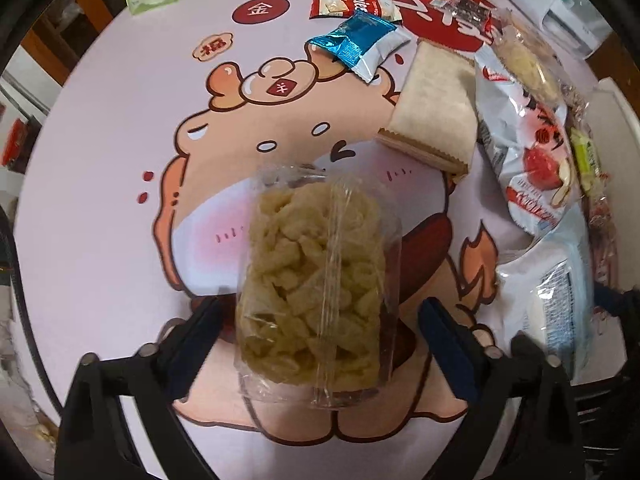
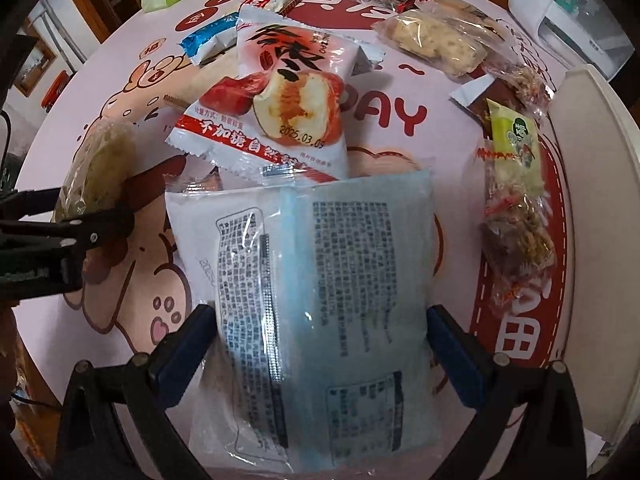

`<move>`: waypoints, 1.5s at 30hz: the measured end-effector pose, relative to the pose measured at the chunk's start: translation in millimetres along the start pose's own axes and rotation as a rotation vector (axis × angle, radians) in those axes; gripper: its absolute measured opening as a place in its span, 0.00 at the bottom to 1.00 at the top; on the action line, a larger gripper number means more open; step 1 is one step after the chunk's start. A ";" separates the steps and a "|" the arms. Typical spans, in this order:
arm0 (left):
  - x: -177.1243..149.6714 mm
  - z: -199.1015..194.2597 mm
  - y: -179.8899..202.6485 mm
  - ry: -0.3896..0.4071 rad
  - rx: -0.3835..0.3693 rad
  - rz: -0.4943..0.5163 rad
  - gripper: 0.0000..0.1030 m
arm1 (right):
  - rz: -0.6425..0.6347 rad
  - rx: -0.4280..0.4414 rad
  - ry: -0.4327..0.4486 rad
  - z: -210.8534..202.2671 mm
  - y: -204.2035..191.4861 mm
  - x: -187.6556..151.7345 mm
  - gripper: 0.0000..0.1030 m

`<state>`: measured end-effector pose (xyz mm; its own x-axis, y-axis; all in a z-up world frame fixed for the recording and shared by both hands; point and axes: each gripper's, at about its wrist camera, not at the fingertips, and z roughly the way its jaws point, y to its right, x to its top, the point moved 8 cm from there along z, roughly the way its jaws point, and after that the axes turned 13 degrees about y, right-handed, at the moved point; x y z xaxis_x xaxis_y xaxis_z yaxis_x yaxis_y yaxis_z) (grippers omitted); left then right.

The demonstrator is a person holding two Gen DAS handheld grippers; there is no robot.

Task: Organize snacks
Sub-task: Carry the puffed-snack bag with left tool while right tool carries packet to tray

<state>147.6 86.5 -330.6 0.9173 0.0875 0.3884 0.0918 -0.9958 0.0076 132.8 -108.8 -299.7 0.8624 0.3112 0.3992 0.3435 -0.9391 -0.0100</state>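
Left wrist view: your left gripper [image 1: 320,344] is pointing down over the clear bag of puffed sticks [image 1: 316,280], jaws standing apart on either side, pads not pressing (bag lying on the cartoon table mat [image 1: 120,160]). Your right gripper [image 2: 320,344] is straddling the pale blue packet [image 2: 332,300]; I cannot tell whether the pads are gripping. Jujube packet [image 2: 288,104] is lying just beyond.

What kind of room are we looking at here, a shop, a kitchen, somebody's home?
Most likely a home dining area. A round table wears a festive cartoon cloth, loose snack packets lie scattered on it, and a white household appliance stands behind.
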 end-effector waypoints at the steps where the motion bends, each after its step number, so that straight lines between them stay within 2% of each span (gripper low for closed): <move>1: -0.5 -1.9 1.7 0.009 -0.007 0.008 0.79 | -0.003 0.001 0.002 0.2 -0.3 0.3 1.00; 2: -0.7 -4.5 3.9 0.016 -0.011 0.020 0.73 | -0.003 0.001 0.005 0.4 -2.2 1.5 0.99; 3: 0.2 -6.8 5.5 0.021 -0.014 0.032 0.61 | -0.002 0.003 0.006 0.1 -3.2 1.8 0.97; 4: 0.9 -8.1 6.9 0.022 -0.024 0.038 0.58 | -0.001 0.002 0.008 -1.4 -2.9 1.6 0.94; 11: -4.2 -11.3 19.0 -0.006 -0.054 0.084 0.57 | 0.012 -0.001 0.013 -13.7 -1.3 -2.6 0.88; 17: -7.4 -42.7 38.8 0.048 -0.061 0.154 0.57 | 0.059 0.000 0.013 -38.0 -9.9 -9.2 0.87; 24: -8.8 -104.0 50.4 0.131 -0.105 0.259 0.57 | 0.100 -0.005 0.111 -92.6 -21.5 3.5 0.88; 26: -11.7 -117.9 49.2 0.142 -0.125 0.281 0.57 | 0.111 -0.046 0.161 -114.0 -17.1 7.0 0.88; 31: -6.5 -155.5 63.7 0.205 -0.208 0.321 0.57 | 0.182 -0.100 0.255 -165.0 9.7 3.1 0.88; 36: 5.2 -186.5 98.5 0.275 -0.288 0.365 0.57 | 0.250 -0.192 0.344 -206.1 51.3 0.2 0.88; 45: 33.6 -230.7 180.4 0.396 -0.322 0.389 0.57 | 0.399 -0.192 0.450 -247.8 153.3 -5.5 0.88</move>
<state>105.6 -96.8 -103.6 0.6422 -0.2377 0.7288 -0.3962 -0.9168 0.0501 88.6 -290.6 -76.2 0.6552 -0.1206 0.7458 -0.0810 -0.9927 -0.0893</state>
